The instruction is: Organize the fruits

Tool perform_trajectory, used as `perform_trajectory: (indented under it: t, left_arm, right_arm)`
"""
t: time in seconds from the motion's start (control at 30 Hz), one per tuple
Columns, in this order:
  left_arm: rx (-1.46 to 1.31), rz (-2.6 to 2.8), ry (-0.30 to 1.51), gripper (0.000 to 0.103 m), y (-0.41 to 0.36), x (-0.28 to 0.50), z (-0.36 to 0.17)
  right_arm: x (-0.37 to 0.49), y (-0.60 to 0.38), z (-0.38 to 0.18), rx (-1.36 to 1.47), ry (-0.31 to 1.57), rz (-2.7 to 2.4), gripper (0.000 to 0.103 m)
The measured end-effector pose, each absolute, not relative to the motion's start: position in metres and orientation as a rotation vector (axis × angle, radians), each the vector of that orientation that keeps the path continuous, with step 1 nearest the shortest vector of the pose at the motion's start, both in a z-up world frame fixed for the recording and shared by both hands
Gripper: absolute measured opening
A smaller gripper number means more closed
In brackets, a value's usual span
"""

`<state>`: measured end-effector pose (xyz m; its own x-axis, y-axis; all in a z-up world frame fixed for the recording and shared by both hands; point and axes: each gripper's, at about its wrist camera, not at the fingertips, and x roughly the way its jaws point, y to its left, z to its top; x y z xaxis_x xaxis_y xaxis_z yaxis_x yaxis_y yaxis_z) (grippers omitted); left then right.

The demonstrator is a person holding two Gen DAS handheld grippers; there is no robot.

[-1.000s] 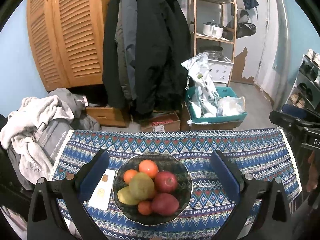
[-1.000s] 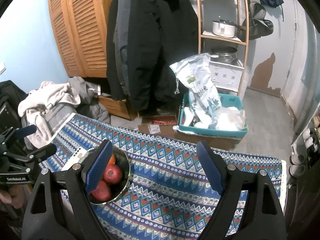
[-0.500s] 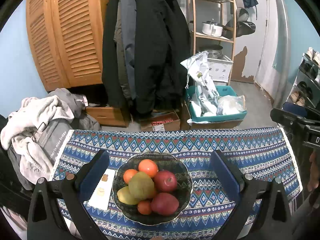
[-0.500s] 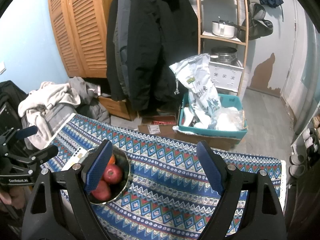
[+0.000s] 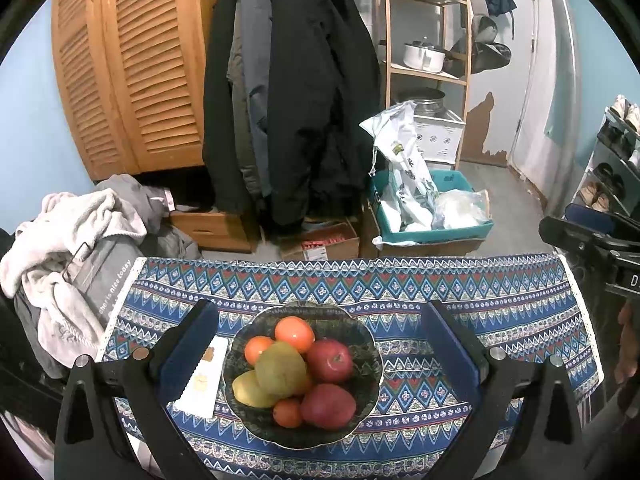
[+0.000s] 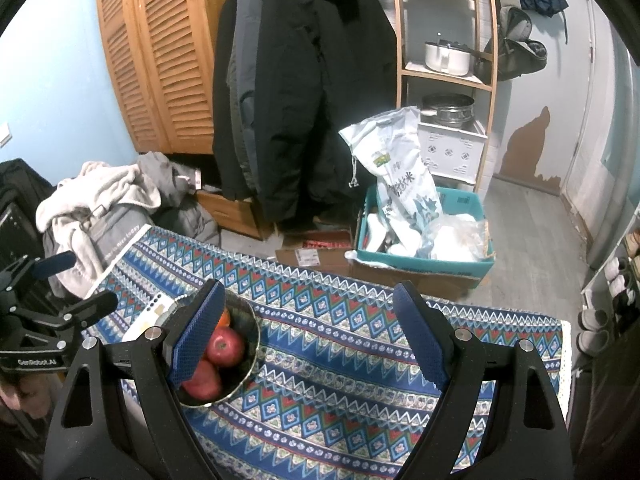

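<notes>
A dark patterned bowl [image 5: 360,344] sits on the blue patterned tablecloth [image 5: 480,300]. It holds two red apples [image 5: 329,361], three orange fruits [image 5: 294,334], a green-brown pear [image 5: 280,368] and a yellow fruit [image 5: 246,391]. My left gripper [image 5: 320,344] is open and empty, its fingers either side of the bowl and above it. My right gripper [image 6: 308,332] is open and empty over the cloth, right of the bowl [image 6: 250,332]; its left finger [image 6: 196,336] covers part of the bowl. The left gripper also shows in the right wrist view [image 6: 60,292].
A white card [image 5: 202,380] lies left of the bowl. Clothes [image 5: 68,240] are heaped off the table's left end. Behind the table stand hanging coats [image 5: 288,100], a teal box [image 5: 432,216] and a wooden shelf [image 5: 424,60]. The right gripper shows at the right edge [image 5: 592,240].
</notes>
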<state>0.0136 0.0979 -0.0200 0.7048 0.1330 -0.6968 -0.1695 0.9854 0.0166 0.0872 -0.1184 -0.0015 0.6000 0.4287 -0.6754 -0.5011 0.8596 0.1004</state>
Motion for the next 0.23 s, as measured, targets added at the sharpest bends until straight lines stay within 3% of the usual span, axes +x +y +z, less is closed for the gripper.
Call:
perform_trajectory:
  t: [0.23]
  left_arm:
    - [-0.053,0.164,0.771,0.102,0.0959,0.0143,-0.0194]
  right_arm:
    - [0.0857,-0.1193,-0.0017,-0.103,0.752,0.541,0.085]
